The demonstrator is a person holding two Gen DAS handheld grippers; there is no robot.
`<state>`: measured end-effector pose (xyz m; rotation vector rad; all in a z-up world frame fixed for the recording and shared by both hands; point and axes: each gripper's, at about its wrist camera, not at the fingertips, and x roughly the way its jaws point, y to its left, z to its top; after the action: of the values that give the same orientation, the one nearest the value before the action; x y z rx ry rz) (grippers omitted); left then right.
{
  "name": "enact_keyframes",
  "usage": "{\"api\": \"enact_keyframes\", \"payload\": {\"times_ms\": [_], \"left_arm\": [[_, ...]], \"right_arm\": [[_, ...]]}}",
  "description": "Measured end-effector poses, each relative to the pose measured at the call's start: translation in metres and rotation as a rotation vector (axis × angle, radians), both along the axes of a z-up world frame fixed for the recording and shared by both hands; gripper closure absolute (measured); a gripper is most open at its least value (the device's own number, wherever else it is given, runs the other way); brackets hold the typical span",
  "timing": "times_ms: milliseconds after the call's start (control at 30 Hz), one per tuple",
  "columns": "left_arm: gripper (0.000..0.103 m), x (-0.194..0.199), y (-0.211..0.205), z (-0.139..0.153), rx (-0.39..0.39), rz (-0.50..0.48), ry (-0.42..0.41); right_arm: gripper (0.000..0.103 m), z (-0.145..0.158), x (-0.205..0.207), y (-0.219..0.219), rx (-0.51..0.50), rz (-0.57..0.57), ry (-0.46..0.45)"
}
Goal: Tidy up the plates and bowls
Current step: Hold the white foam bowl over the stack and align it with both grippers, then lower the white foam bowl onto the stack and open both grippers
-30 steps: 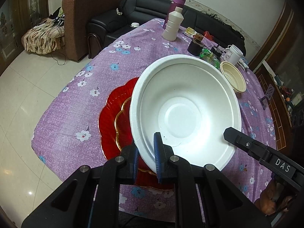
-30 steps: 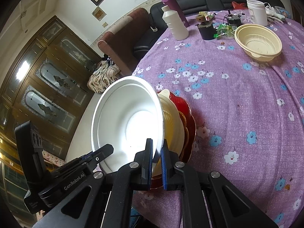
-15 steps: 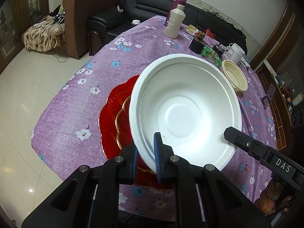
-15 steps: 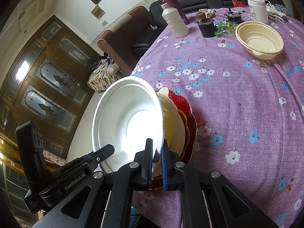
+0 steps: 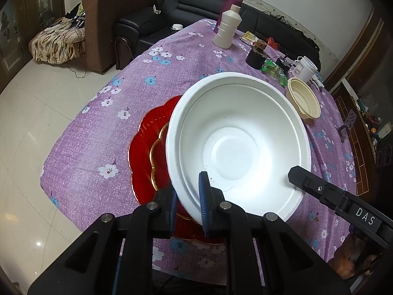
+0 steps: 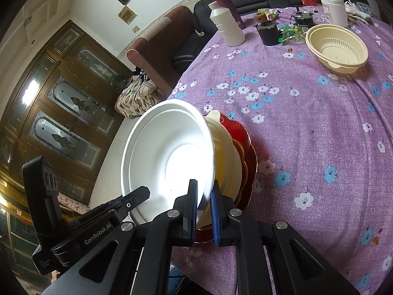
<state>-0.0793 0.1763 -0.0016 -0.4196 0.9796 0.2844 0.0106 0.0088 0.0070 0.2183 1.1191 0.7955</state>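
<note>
the white foam bowl [image 5: 235,145] sits tilted near the table's [image 5: 81,152] near edge, above a cream bowl [image 6: 227,157] that rests on the red plates [image 5: 145,145]. the left gripper [image 5: 188,202] is clamped on the bowl's near rim, one blue pad inside and one outside. the right gripper [image 6: 203,205] straddles the opposite rim; its jaws are opening, with the rim between them and a thin gap beside one pad. the stack stands close to the cloth's drop-off. open cloth extends to the right of the stack. a second cream bowl [image 6: 336,46] lies well apart at the far side, near a white bottle [image 6: 227,25], a black pot [image 6: 267,33] and a white cup [image 6: 332,8].
</note>
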Motion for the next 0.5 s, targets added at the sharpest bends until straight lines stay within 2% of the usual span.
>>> {"api": "enact_keyframes", "payload": {"times_ms": [233, 333, 367, 400, 433, 467, 500], "left_arm": [[0.091, -0.002, 0.001, 0.002, -0.002, 0.012, -0.009], [0.084, -0.003, 0.004, 0.004, -0.012, 0.024, -0.022], [0.075, -0.004, 0.005, 0.006, -0.017, 0.033, -0.027], [0.06, -0.004, 0.007, 0.007, -0.021, 0.041, -0.033], [0.052, -0.005, 0.009, 0.009, -0.03, 0.053, -0.046], [0.042, -0.007, 0.011, 0.011, -0.038, 0.062, -0.061], [0.041, -0.008, 0.015, 0.015, -0.043, 0.077, -0.082]], "right_arm": [[0.091, 0.001, 0.0, 0.001, 0.003, 0.002, -0.002], [0.089, 0.002, 0.0, 0.002, 0.004, 0.007, 0.001], [0.088, 0.003, 0.0, 0.001, 0.005, 0.004, -0.002], [0.08, 0.004, 0.001, 0.001, 0.004, 0.0, -0.004], [0.069, 0.005, 0.001, 0.0, 0.004, -0.004, -0.005], [0.065, 0.006, 0.001, -0.001, 0.01, -0.005, -0.005], [0.06, 0.008, 0.002, -0.003, 0.019, -0.004, -0.008]]}}
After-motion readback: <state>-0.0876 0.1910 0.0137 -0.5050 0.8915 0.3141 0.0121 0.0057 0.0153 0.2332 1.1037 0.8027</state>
